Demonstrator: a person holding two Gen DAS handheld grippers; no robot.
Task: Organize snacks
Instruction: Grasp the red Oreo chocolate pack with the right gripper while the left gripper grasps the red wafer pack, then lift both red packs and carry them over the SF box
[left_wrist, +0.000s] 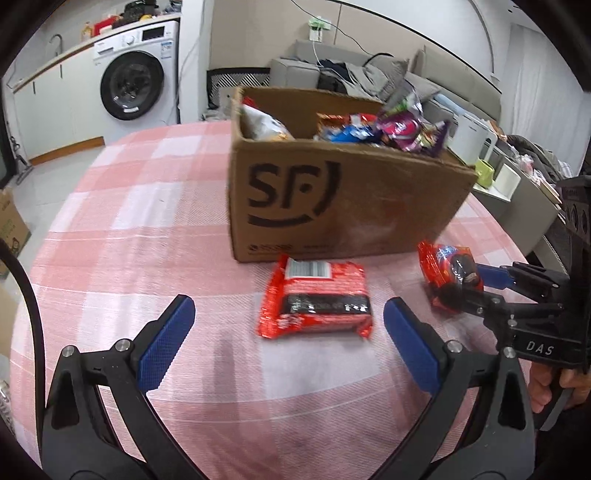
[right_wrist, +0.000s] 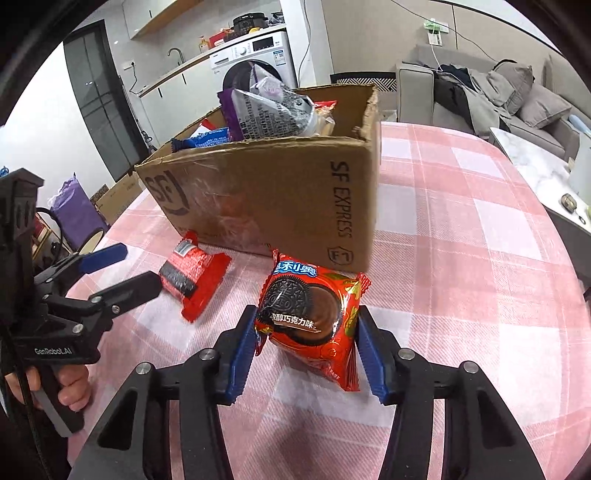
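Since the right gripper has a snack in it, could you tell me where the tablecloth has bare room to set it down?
Bare pink checked tablecloth lies right of the brown cardboard box, and left of it in the left wrist view. It is crowded in front of the box: the flat red wafer packet, the red Oreo packet in the right gripper, and the open left gripper.
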